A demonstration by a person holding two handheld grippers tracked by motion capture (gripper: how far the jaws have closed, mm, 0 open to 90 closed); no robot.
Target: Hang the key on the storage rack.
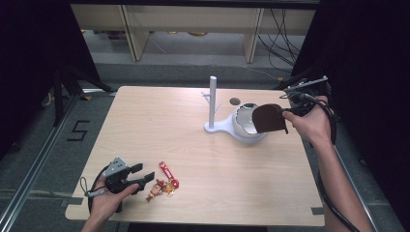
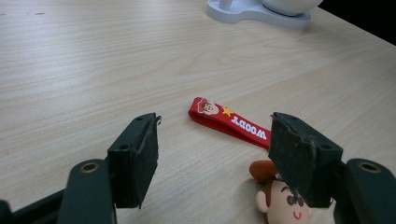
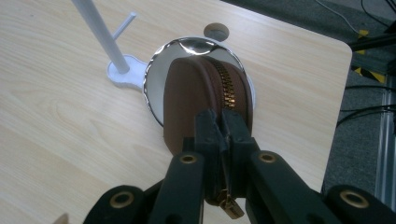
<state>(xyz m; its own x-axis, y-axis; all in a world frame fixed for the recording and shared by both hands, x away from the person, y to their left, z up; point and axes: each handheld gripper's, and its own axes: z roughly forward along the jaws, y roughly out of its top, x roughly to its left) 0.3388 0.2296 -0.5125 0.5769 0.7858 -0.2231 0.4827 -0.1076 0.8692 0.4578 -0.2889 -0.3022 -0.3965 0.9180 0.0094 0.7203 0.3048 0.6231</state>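
Notably, brown zippered pouch point(image 3: 205, 93), brass zipper, rounded.

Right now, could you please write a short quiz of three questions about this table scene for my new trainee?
1. True or false: the right claw is shut on the brown zip pouch.
2. What lies on the table just in front of the open left claw? A) a spoon B) a red Woody keychain C) a cup
3. Which thing stands beside the white bowl?

Key: 1 true; 2 B; 3 the white peg stand.
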